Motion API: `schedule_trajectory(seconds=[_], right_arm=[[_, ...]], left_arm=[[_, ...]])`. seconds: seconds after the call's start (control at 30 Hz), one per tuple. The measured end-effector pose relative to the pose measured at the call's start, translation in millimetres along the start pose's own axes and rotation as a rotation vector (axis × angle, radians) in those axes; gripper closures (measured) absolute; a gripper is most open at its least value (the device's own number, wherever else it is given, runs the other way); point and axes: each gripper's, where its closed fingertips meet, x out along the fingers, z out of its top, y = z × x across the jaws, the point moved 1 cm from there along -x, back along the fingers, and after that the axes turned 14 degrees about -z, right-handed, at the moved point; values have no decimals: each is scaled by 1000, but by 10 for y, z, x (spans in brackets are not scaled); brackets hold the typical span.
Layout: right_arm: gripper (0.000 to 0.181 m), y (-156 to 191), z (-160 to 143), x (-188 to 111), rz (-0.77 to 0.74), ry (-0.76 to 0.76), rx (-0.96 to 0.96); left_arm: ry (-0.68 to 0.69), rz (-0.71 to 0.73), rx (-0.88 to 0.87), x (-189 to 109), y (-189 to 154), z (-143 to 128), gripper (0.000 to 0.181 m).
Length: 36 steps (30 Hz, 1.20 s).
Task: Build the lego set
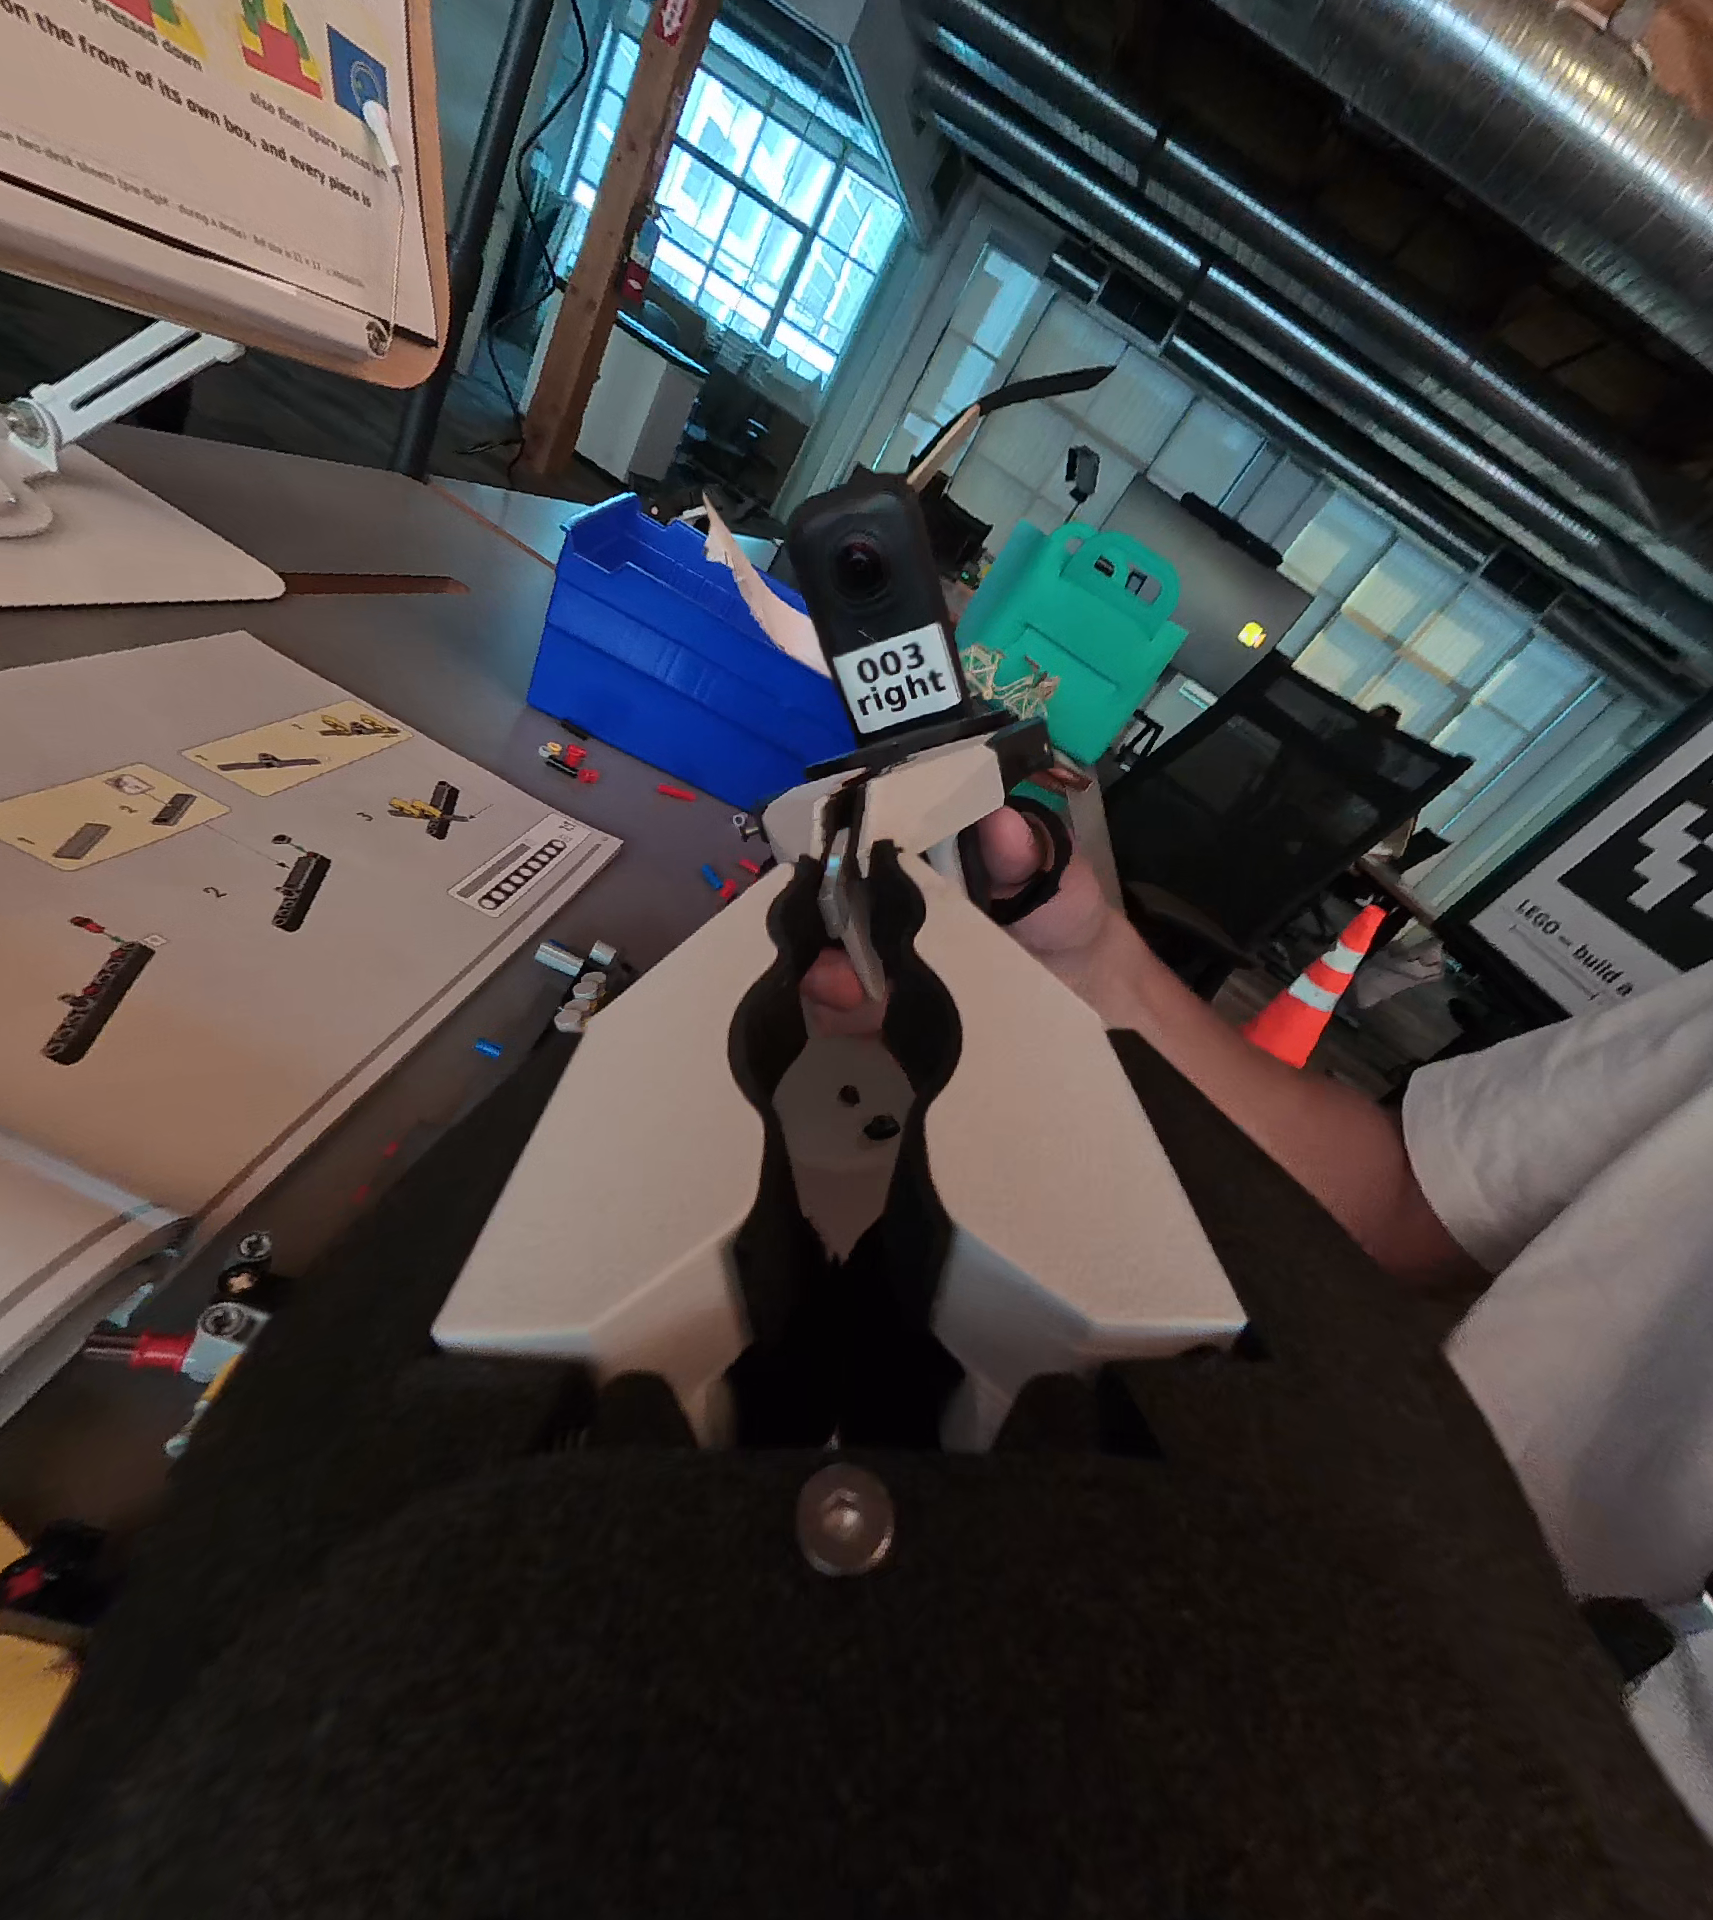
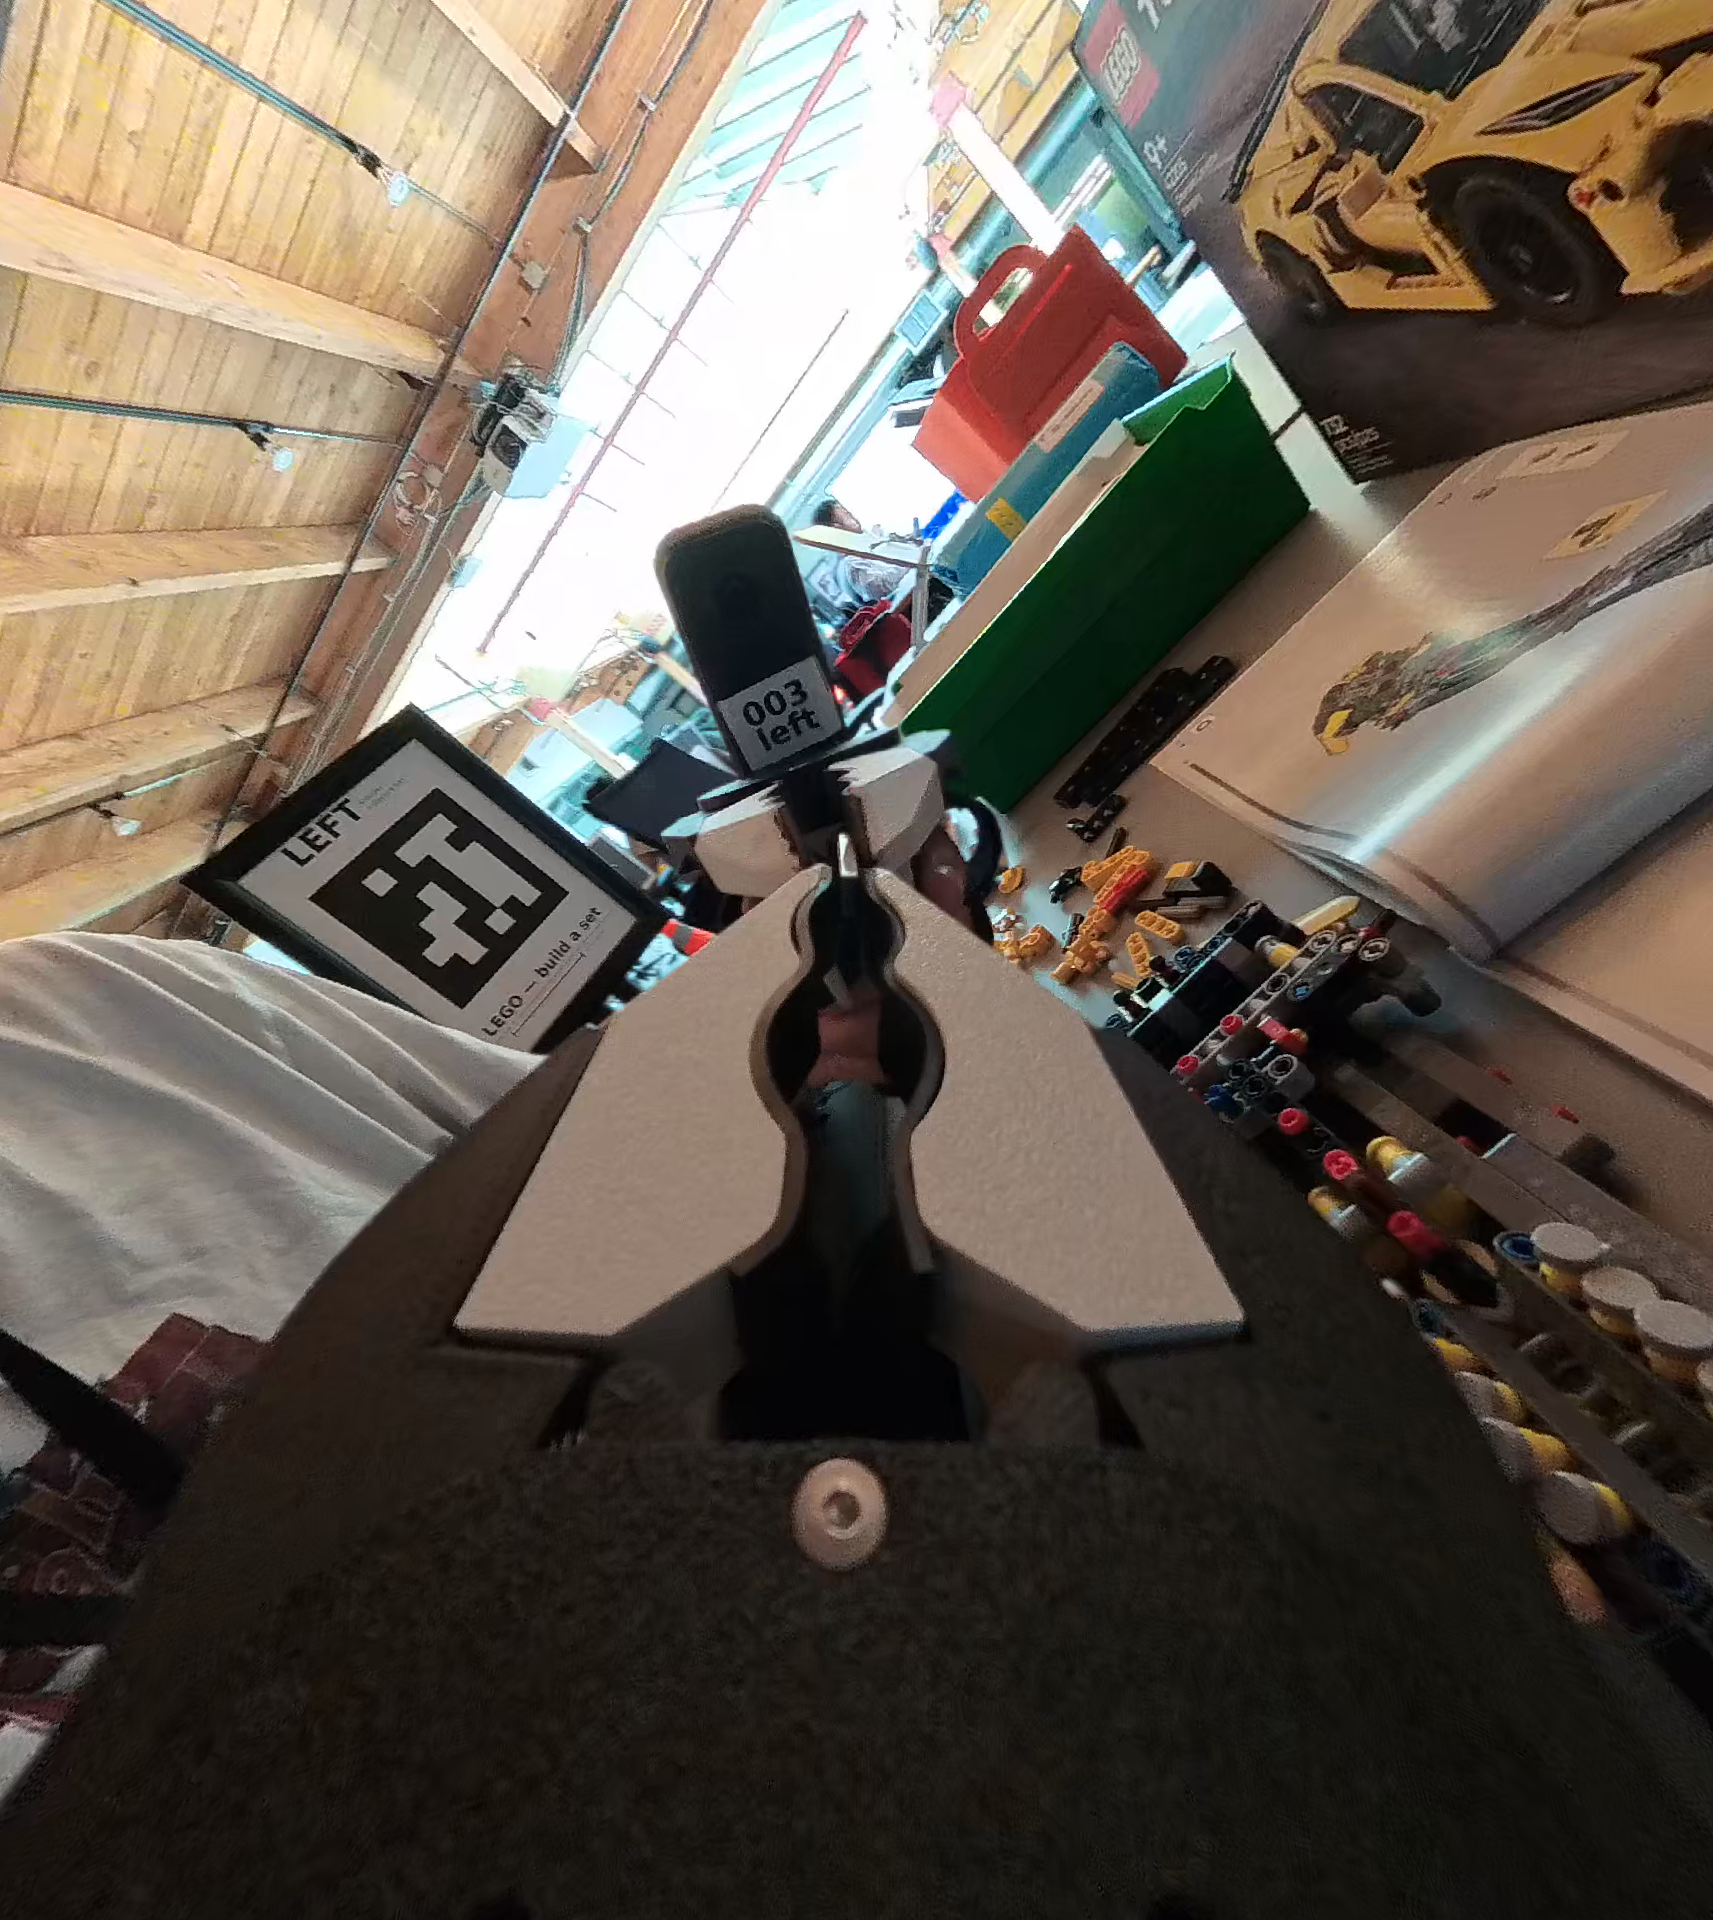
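Note:
My left gripper (image 1: 847, 894) and right gripper (image 2: 847, 883) are held tip to tip above the table, facing each other. A thin light-grey piece (image 1: 852, 925) sits between the left fingertips and reaches up into the jaws of the right gripper (image 1: 857, 821). In the right wrist view only a small silver bit of the piece (image 2: 844, 855) shows between the nearly closed fingertips, in front of the left gripper (image 2: 821, 821). Both grippers look shut on it. A partly built black and grey beam assembly (image 2: 1278, 997) lies on the table to the right.
An open instruction booklet (image 1: 208, 883) lies left, with a blue bin (image 1: 686, 675) and loose small pieces (image 1: 571, 758) behind it. Yellow and orange pieces (image 2: 1112, 914), a green bin (image 2: 1122, 592), the set's box (image 2: 1506, 208), and grey-capped pins (image 2: 1652, 1330) lie right. My two grippers' fingertips are within a few centimetres of each other.

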Motion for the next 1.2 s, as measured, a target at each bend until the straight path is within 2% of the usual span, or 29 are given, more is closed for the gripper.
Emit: schedule_trajectory(seconds=[0.13,0.3,0.53,0.97,1.2], right_arm=[[179,-16,-31,3,23,24,58],[179,48,-52,16,51,35,46],[179,63,-64,24,62,41,55],[179,28,-5,-16,67,13,92],[179,19,-11,-7,61,16,90]], left_arm=[[80,51,96,-42,24,-41,176],[100,21,113,-66,-42,-37,177],[96,-24,72,-96,-66,-39,178],[87,32,137,-220,-27,49,179],[58,-15,84,-200,-66,50,176]])
